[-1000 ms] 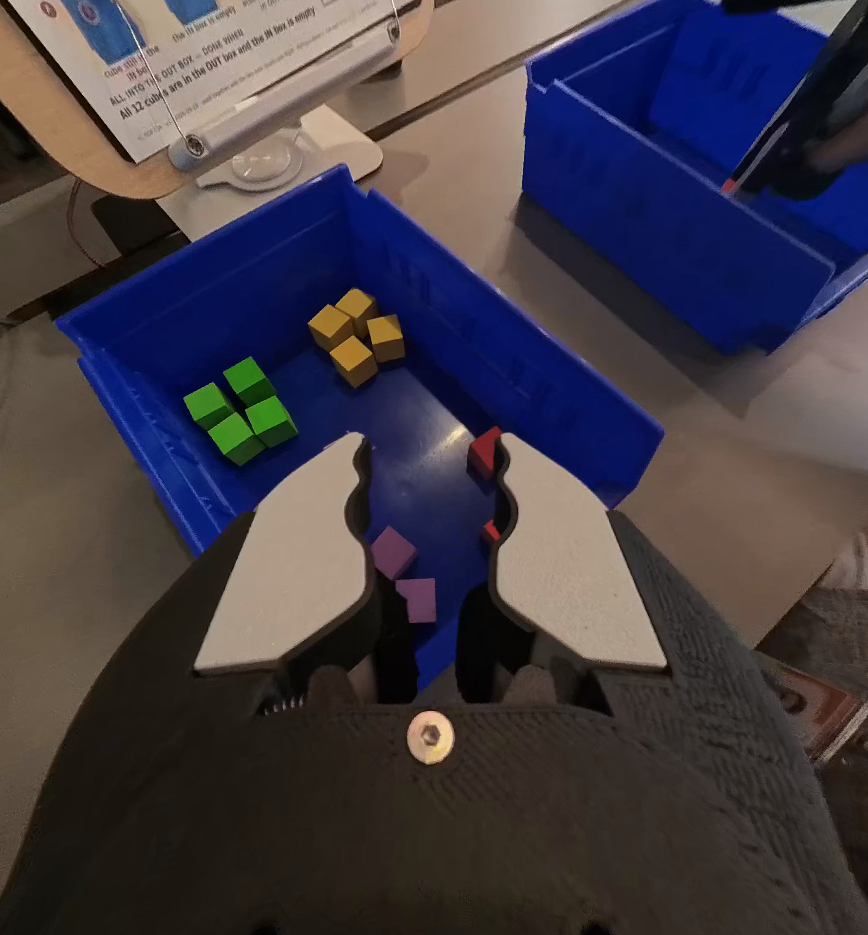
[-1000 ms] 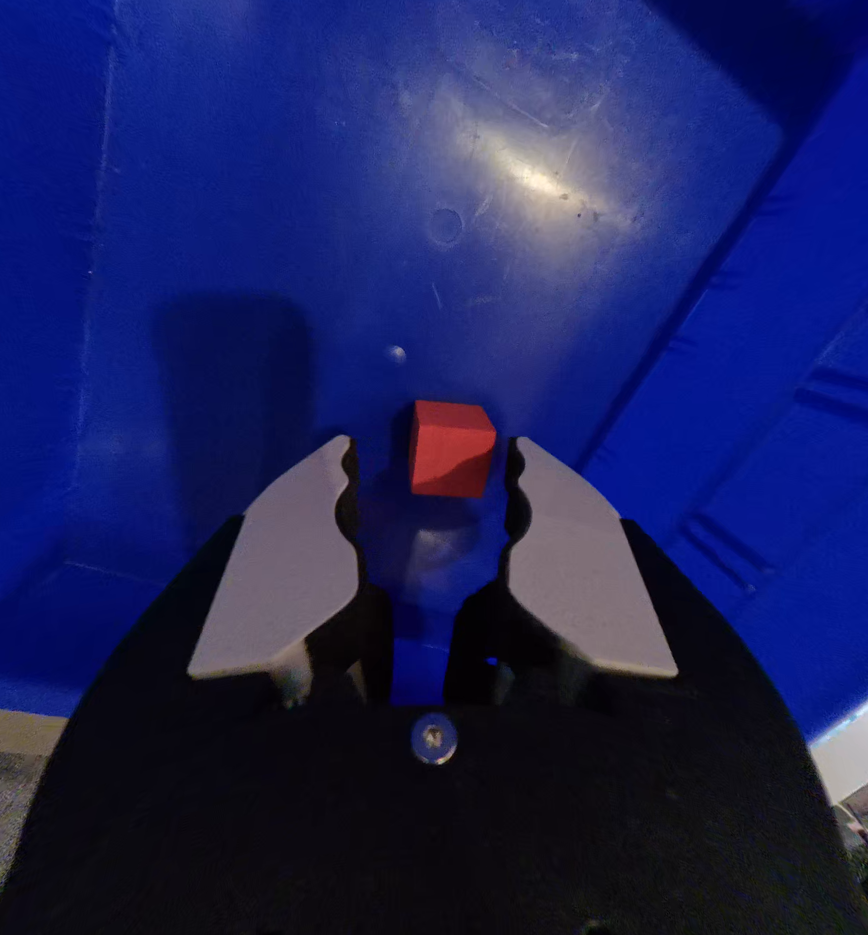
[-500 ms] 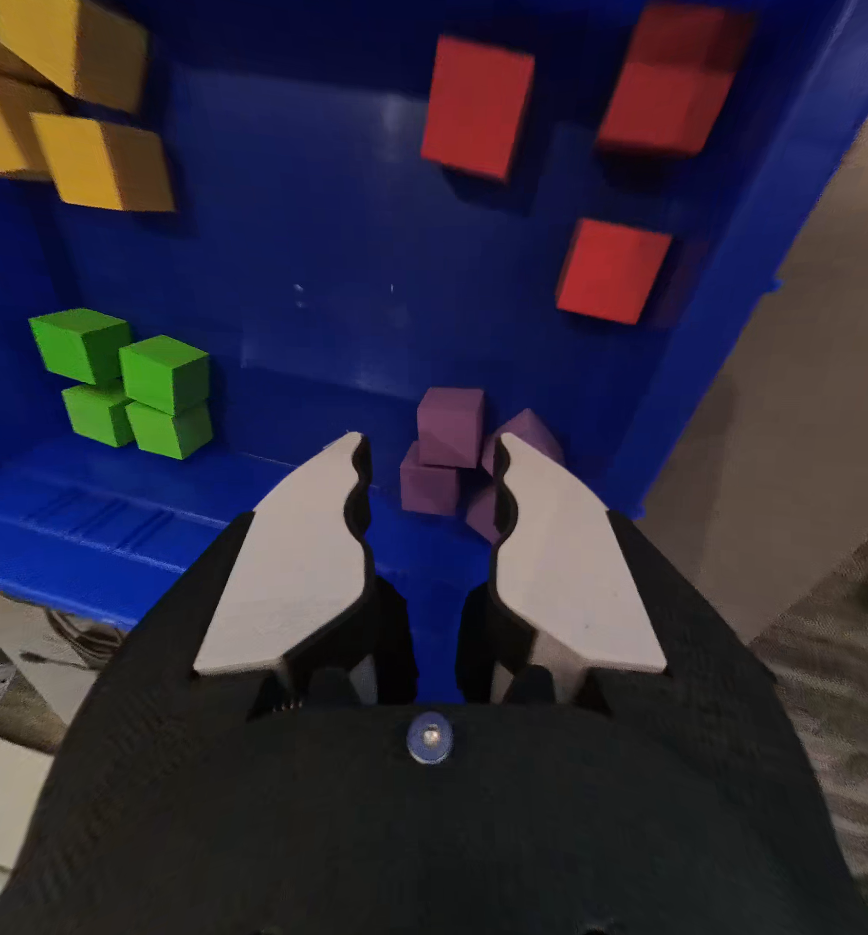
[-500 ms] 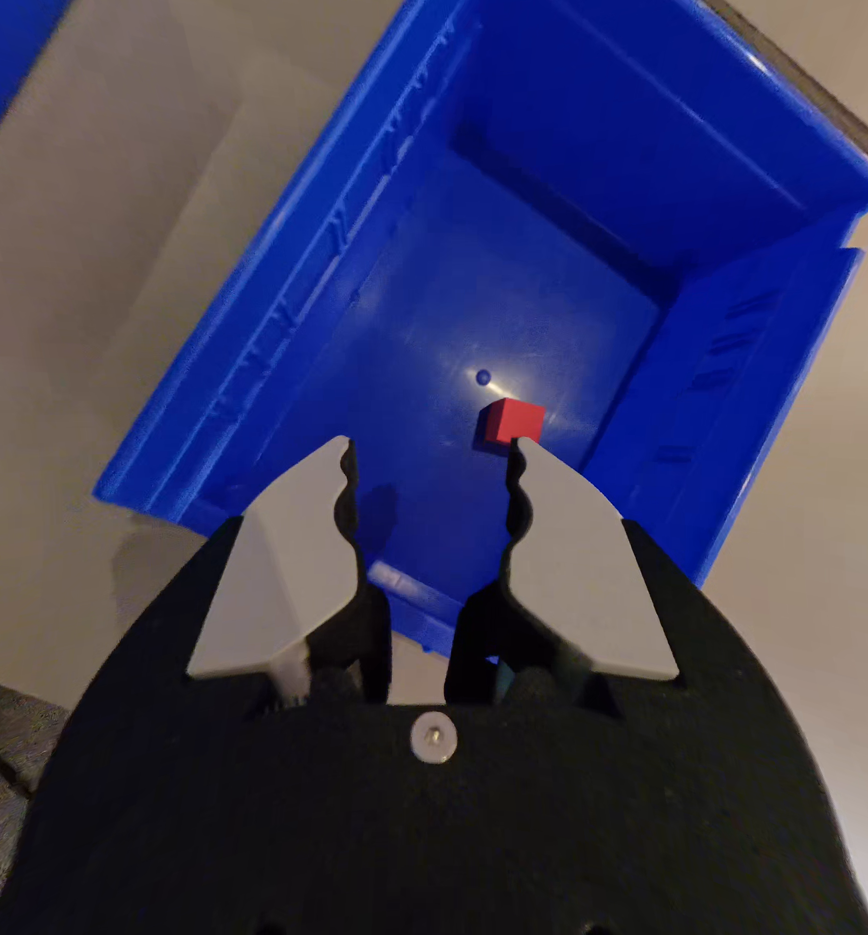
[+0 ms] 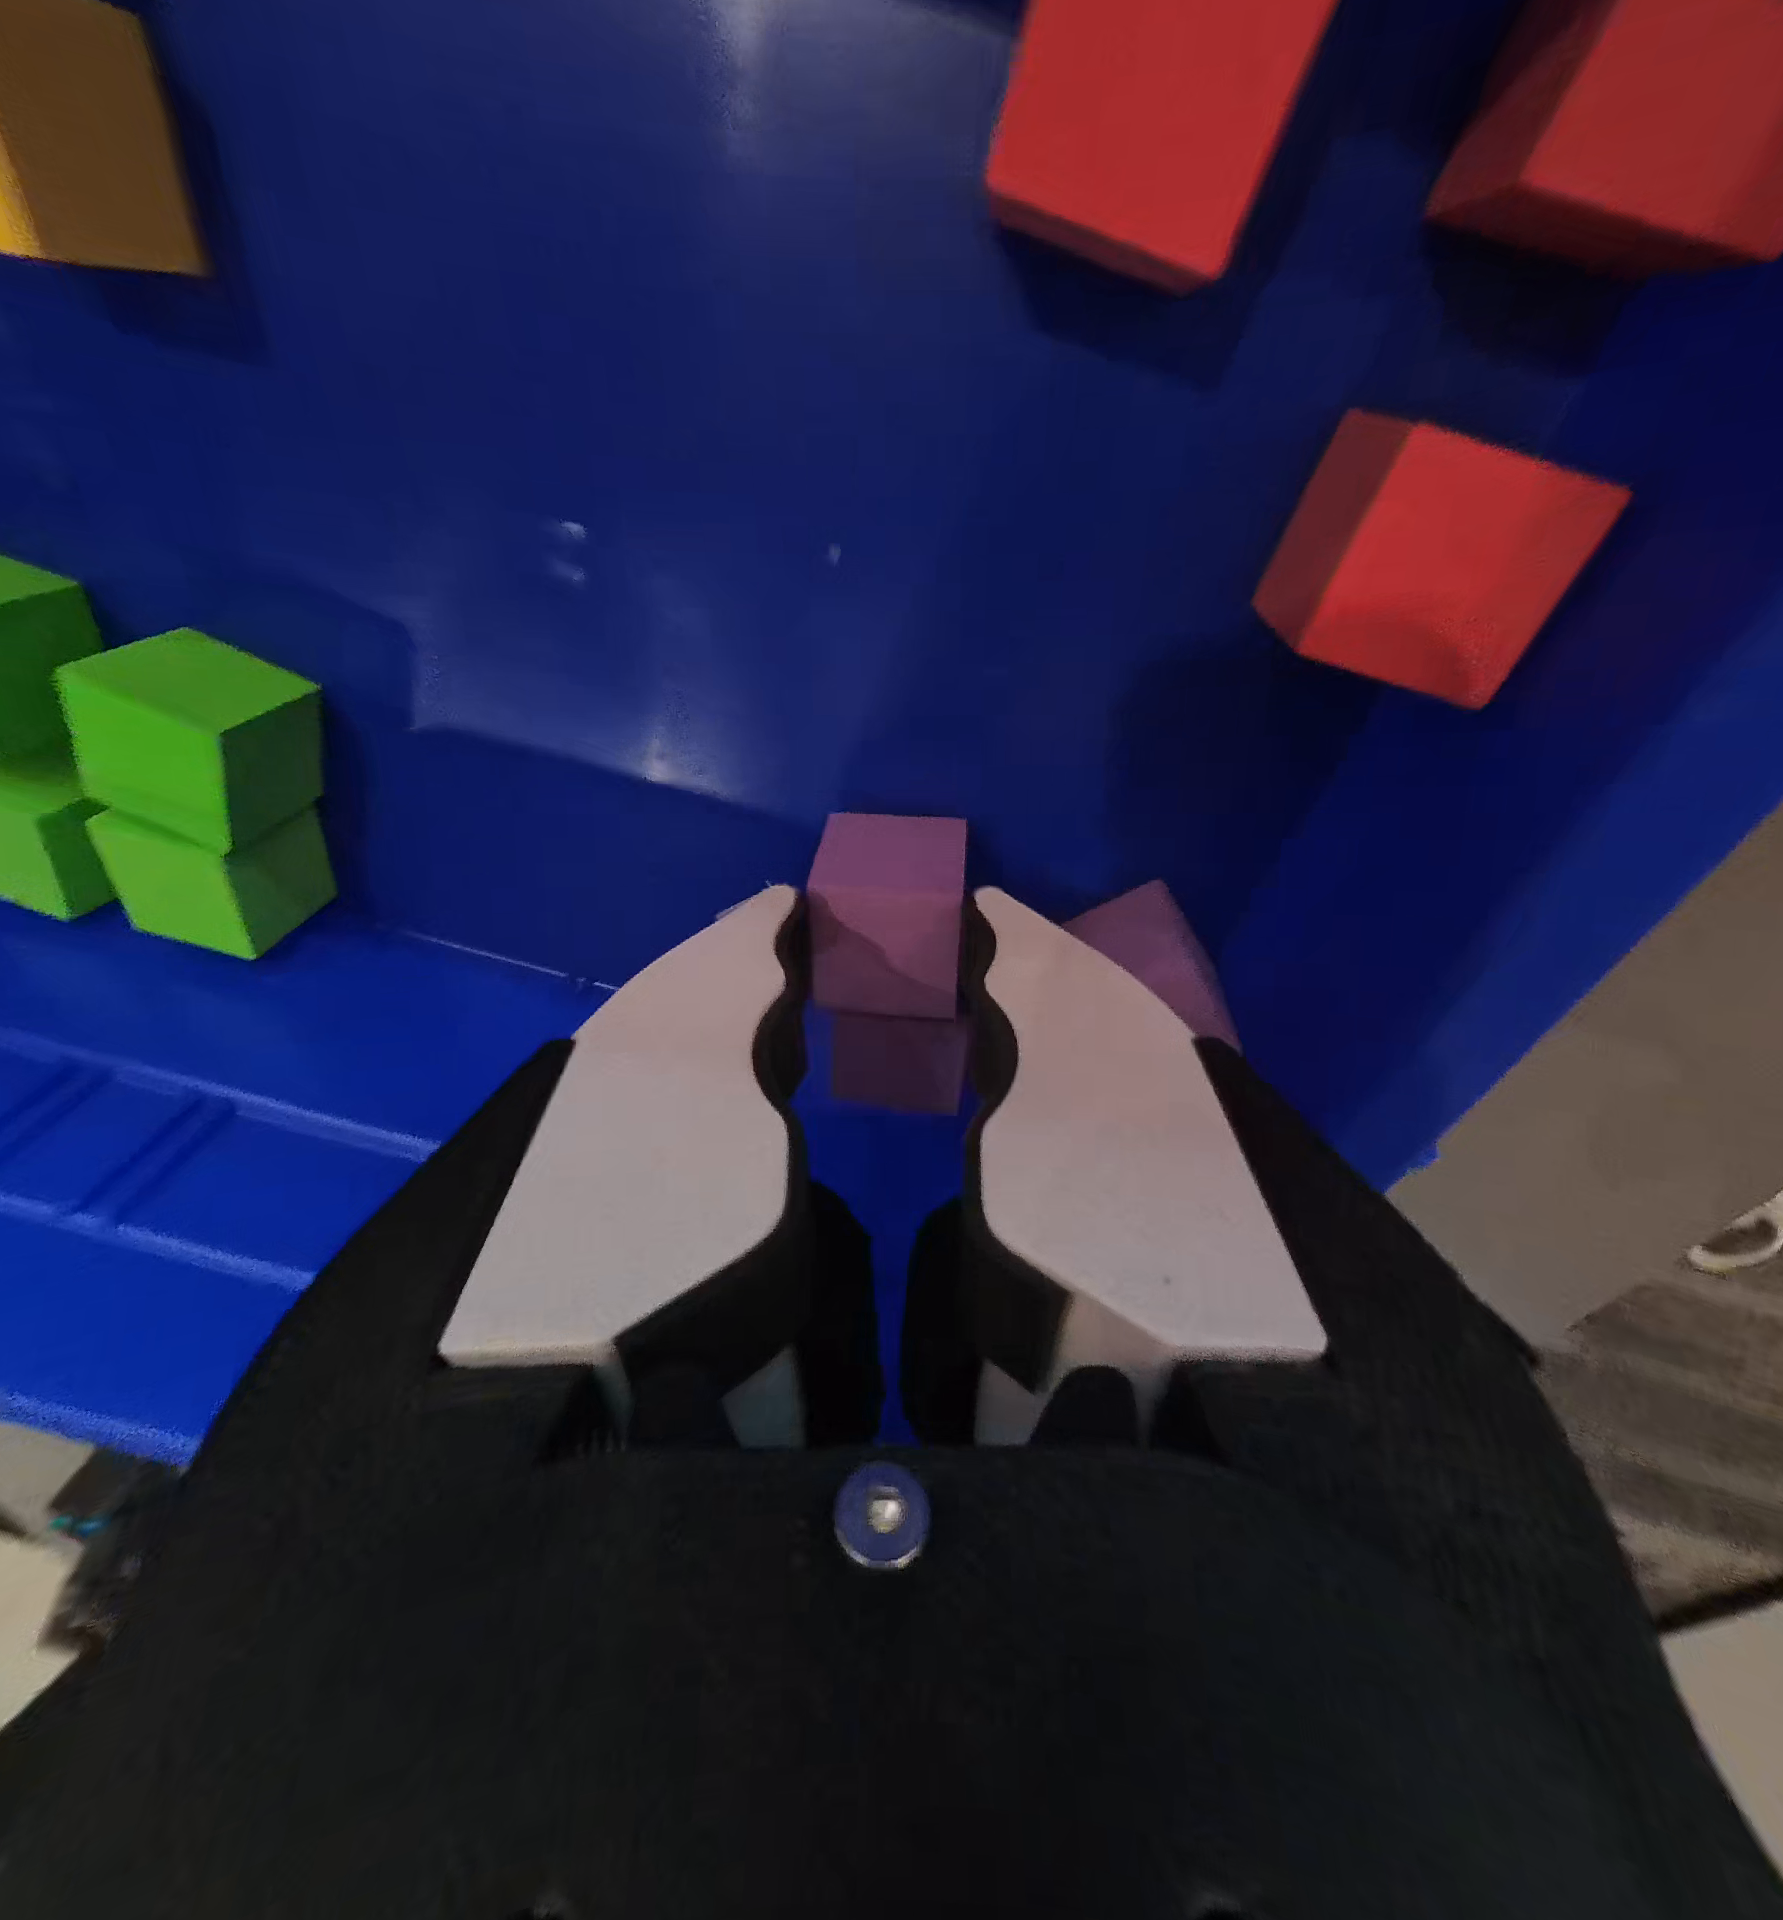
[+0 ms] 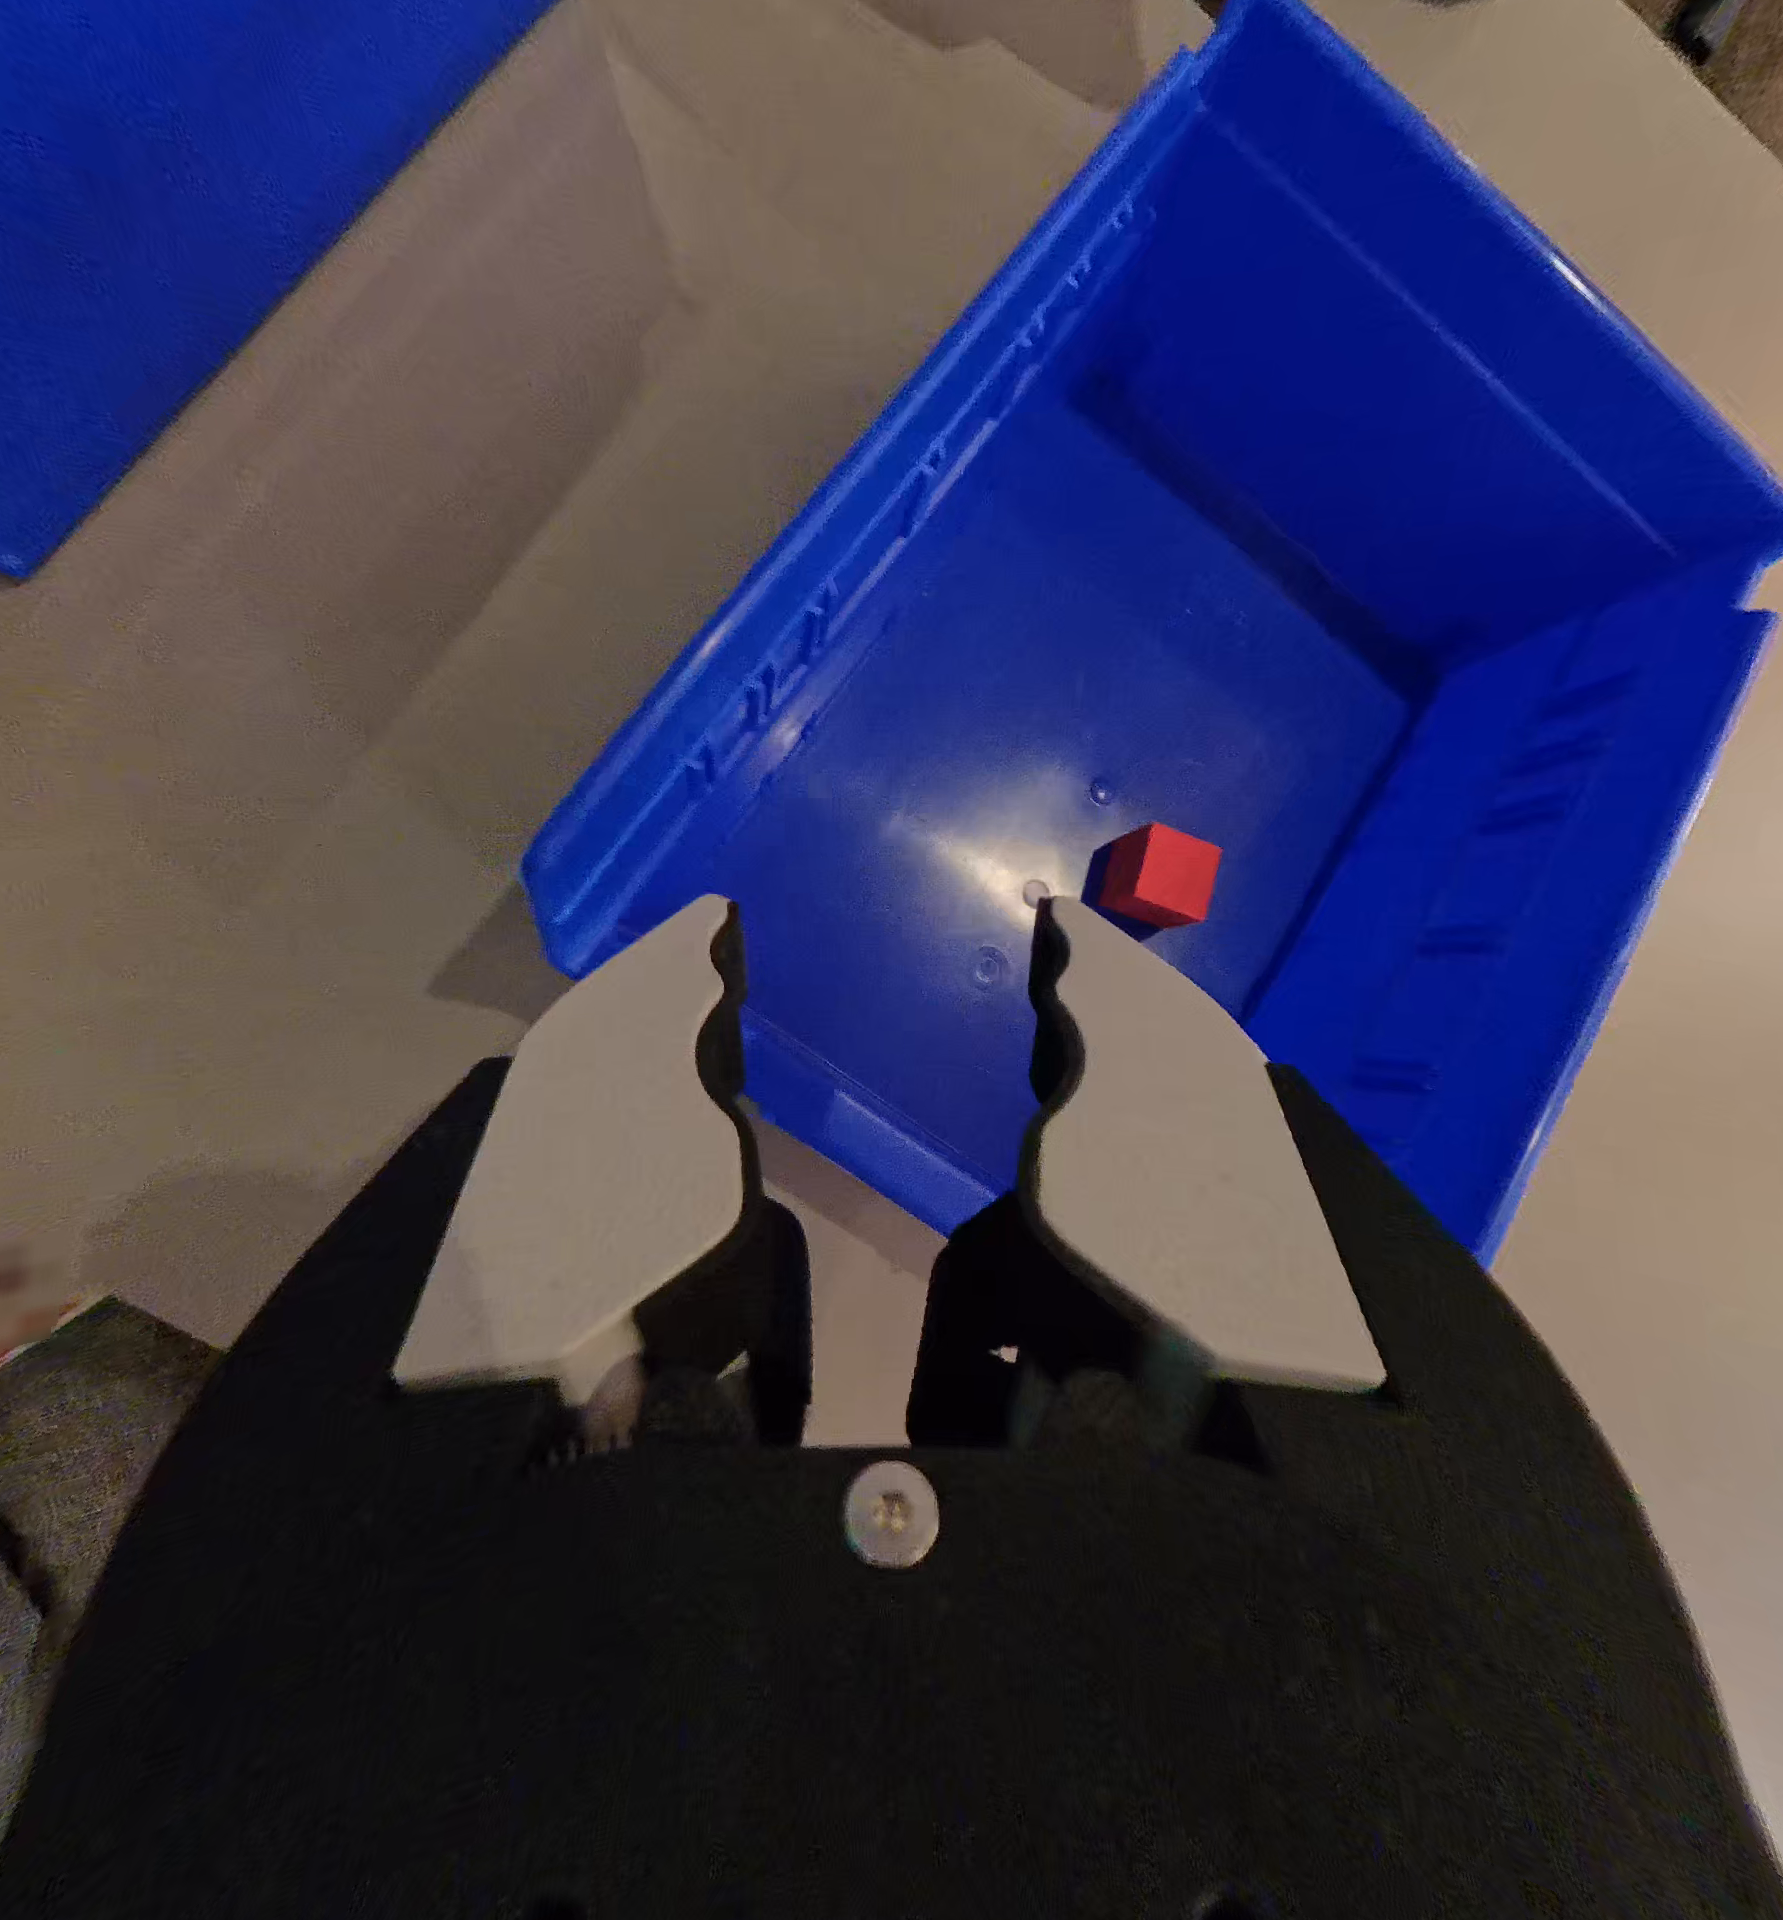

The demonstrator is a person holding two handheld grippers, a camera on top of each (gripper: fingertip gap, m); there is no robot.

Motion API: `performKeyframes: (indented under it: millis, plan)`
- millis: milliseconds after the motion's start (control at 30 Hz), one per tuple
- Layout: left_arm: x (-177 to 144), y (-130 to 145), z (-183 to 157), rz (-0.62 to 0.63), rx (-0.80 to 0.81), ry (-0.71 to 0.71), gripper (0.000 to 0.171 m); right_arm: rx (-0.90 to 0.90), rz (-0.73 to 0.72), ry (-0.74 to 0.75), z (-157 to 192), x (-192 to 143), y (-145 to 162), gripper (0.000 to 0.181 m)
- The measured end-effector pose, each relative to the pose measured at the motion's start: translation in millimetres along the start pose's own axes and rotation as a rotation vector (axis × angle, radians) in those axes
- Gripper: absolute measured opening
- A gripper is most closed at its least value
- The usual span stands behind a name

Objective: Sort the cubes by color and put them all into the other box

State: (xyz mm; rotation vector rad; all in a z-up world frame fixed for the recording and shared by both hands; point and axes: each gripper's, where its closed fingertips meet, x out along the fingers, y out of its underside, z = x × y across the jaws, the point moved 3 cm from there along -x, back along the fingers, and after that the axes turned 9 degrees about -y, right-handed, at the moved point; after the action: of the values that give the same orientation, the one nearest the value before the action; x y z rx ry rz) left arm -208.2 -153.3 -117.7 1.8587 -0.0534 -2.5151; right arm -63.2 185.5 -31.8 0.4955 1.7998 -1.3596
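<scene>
In the left wrist view my left gripper (image 5: 882, 914) is down inside a blue bin (image 5: 191, 1164) and shut on a purple cube (image 5: 887, 894), one finger against each side. A second purple cube (image 5: 897, 1060) lies just under it and a third (image 5: 1147, 951) sits behind the right finger. In the right wrist view my right gripper (image 6: 882, 914) is open and empty, held high above another blue bin (image 6: 1552, 831). A single red cube (image 6: 1162, 883) lies on that bin's floor, just right of my right fingertip.
The left bin also holds several green cubes (image 5: 191, 727) at the left, three red cubes (image 5: 1427, 561) at the upper right and a yellow cube (image 5: 56, 135) at the top left. The beige table (image 6: 347, 727) lies between the bins; the first bin's wall (image 6: 87, 260) shows top left.
My left gripper dropped into the bin and closed on the top purple cube. My right gripper rose out of the other bin, leaving the red cube on its floor.
</scene>
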Motion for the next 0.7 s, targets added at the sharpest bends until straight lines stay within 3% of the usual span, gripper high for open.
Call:
performKeyframes:
  millis: [67, 133, 267, 333, 500, 700]
  plan:
    - [-15, -10, 3, -0.134, -0.119, 0.055, 0.028, -0.035, -0.026, -0.009, 9, -2, -6, 0.052]
    - [-45, -27, 2, -0.369, -0.278, 0.204, 0.028, -0.102, -0.09, -0.025, 23, -4, -17, 0.051]
    - [-139, -58, -9, -0.961, -0.553, 0.788, 0.028, -0.399, -0.361, -0.112, 80, -14, -56, 0.05]
    - [-171, -61, -14, -1.124, -0.605, 1.029, 0.028, -0.539, -0.483, -0.176, 116, -22, -72, 0.046]
    - [-195, -71, -47, -1.18, -0.525, 1.251, 0.028, -0.773, -0.634, -0.214, 168, -41, -104, 0.046]
    - [-204, -82, -73, -1.138, -0.436, 1.292, 0.028, -0.899, -0.656, -0.249, 196, -45, -119, 0.041]
